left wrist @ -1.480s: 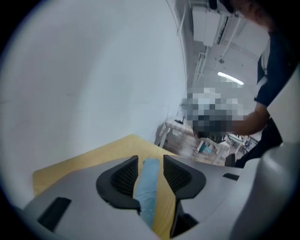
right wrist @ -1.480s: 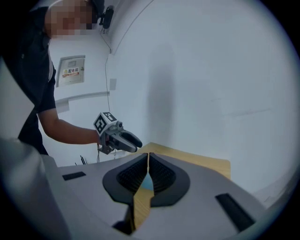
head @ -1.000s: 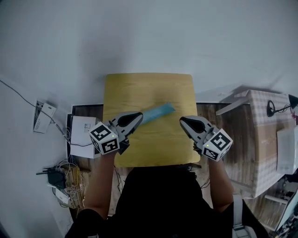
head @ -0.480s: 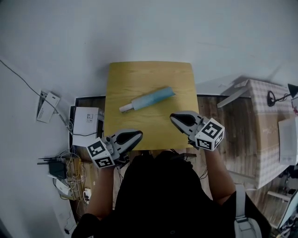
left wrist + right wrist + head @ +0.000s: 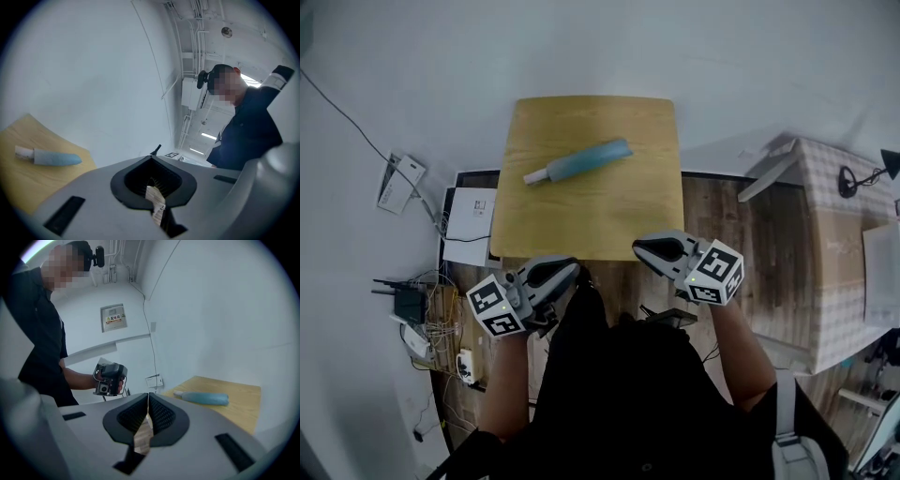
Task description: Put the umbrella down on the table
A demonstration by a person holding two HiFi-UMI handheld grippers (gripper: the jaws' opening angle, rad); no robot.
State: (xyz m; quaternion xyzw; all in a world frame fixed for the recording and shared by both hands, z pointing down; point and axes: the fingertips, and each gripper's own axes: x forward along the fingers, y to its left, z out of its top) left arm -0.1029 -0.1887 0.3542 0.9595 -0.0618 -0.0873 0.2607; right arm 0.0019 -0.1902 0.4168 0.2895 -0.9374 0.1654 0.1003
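There, umbrella (image 5: pixel 577 161) flat on table (image 5: pixel 609 225)

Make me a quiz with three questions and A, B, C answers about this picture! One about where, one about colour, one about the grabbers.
1. Where is the umbrella? A: on the table. B: on the floor. C: hanging on the wall.
2. What colour is the umbrella? A: red. B: light blue. C: black.
3. How are the left gripper and right gripper? A: wide open. B: shut and empty. C: shut on the umbrella.
Answers: 1 A, it lies flat on the wooden top. 2 B, its cover is pale blue. 3 B, each gripper view shows jaws together with nothing held.
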